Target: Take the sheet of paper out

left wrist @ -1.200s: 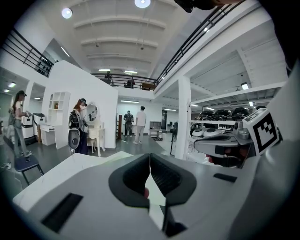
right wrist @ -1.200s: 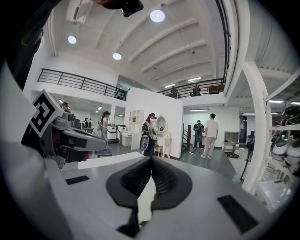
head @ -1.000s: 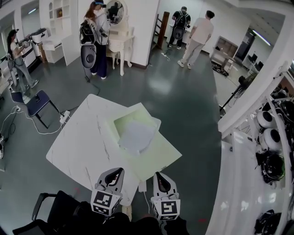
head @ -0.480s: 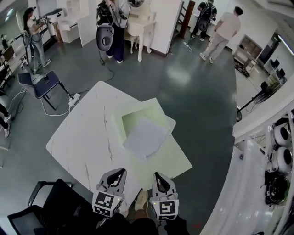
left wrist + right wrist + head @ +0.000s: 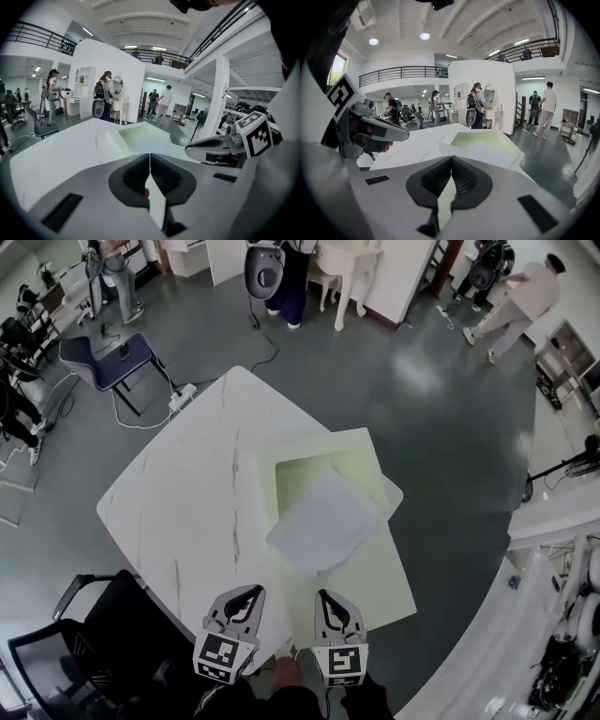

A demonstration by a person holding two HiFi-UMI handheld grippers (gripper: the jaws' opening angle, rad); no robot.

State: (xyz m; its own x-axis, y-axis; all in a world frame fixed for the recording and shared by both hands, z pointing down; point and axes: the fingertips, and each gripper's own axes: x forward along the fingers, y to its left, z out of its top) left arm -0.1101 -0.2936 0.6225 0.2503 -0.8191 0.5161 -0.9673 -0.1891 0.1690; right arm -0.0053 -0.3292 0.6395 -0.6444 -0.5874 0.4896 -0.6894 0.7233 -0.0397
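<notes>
A white sheet of paper (image 5: 323, 519) lies crooked on a pale green folder (image 5: 370, 587) on the white marble table (image 5: 187, 512). The folder's raised pale flap (image 5: 265, 493) borders the sheet's left side. Both grippers hang over the table's near edge, short of the sheet. My left gripper (image 5: 246, 593) is shut with nothing in it, its pads meeting in the left gripper view (image 5: 150, 157). My right gripper (image 5: 328, 597) is also shut and empty (image 5: 451, 159). The right gripper view shows the sheet (image 5: 480, 152) ahead on the green folder (image 5: 483, 138).
A black chair (image 5: 103, 638) stands at the table's near left corner and a blue chair (image 5: 103, 352) at the far left. White shelving with gear (image 5: 562, 634) runs along the right. Several people stand far off across the grey floor.
Both grippers have come down and forward toward the table's near edge, staying shut. The head view has tipped down, so the table and sheet now sit lower and larger in it.
</notes>
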